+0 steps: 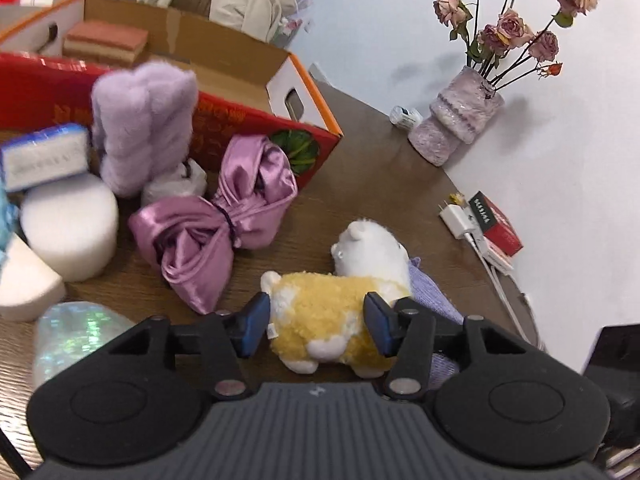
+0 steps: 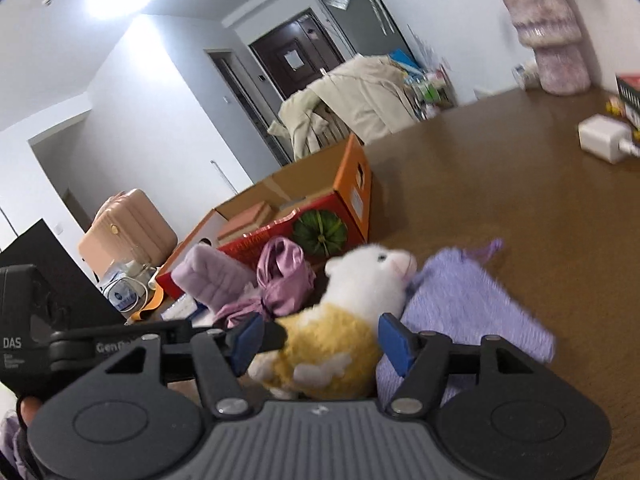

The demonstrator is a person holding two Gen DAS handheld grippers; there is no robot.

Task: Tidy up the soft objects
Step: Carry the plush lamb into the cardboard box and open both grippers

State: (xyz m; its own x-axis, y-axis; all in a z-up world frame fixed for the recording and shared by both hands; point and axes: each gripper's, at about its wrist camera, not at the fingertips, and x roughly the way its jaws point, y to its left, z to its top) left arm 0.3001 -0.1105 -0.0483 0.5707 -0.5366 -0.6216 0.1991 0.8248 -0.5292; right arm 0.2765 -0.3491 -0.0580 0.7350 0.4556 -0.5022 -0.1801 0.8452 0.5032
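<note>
A plush toy [image 1: 324, 316] with a yellow body and white head lies on the brown table [image 1: 380, 160], partly on a lilac knitted cloth [image 1: 434, 294]. My left gripper [image 1: 316, 322] is shut on the toy's yellow body, a blue pad pressed into each side. In the right wrist view the same plush toy [image 2: 340, 344] lies between the pads of my right gripper [image 2: 322, 344]. That gripper is open, its right pad close to the toy. A black finger of the left gripper [image 2: 276, 336] sits between its left pad and the toy. The knitted cloth [image 2: 472, 300] spreads to the right.
An open red and orange cardboard box [image 1: 256, 76] stands behind, holding a pink sponge block [image 1: 104, 42]. A satin purple bundle [image 1: 216, 232], a fluffy lilac piece [image 1: 144, 120] and white foam shapes [image 1: 72, 232] crowd the left. A vase [image 1: 456, 120], charger [image 1: 460, 220] and red pack [image 1: 496, 224] line the wall.
</note>
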